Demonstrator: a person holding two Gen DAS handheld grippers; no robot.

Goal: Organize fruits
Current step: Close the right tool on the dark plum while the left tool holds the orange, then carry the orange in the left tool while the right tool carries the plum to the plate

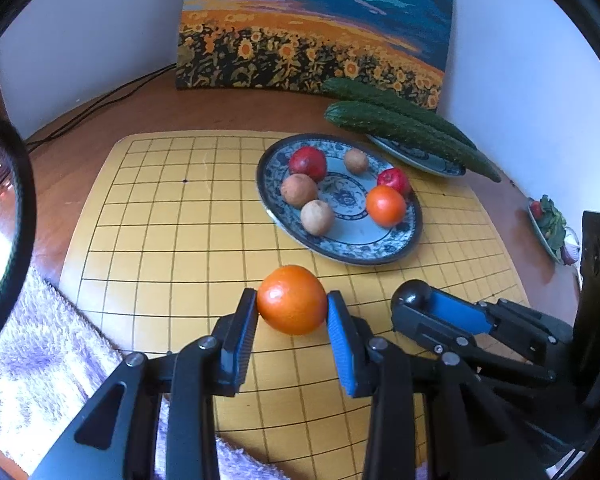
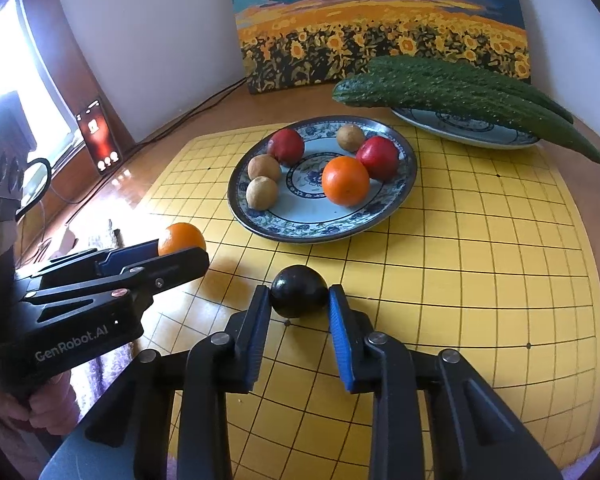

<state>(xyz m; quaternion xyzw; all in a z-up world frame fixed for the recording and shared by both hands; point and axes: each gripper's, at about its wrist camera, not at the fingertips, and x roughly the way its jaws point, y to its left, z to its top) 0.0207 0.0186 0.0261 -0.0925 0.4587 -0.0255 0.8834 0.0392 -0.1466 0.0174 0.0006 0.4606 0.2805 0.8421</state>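
My left gripper (image 1: 293, 299) is shut on an orange (image 1: 292, 308), low over the yellow grid board (image 1: 172, 240). Beside it on the right, my right gripper (image 2: 299, 295) is shut on a small, round, nearly black fruit (image 2: 299, 300) that rests on the board. In the right wrist view the left gripper (image 2: 188, 250) shows from the side with its orange (image 2: 178, 238). Beyond both stands a blue-patterned plate (image 2: 312, 236) with a second orange (image 2: 345, 180), two red fruits and three brown ones.
Two cucumbers (image 2: 460, 88) lie across a second plate (image 2: 472, 132) at the back right. A sunflower painting (image 2: 380, 20) leans on the wall. A lit phone (image 2: 100, 136) and cables sit at the left, and a fluffy cloth (image 1: 40, 360) lies at the near left.
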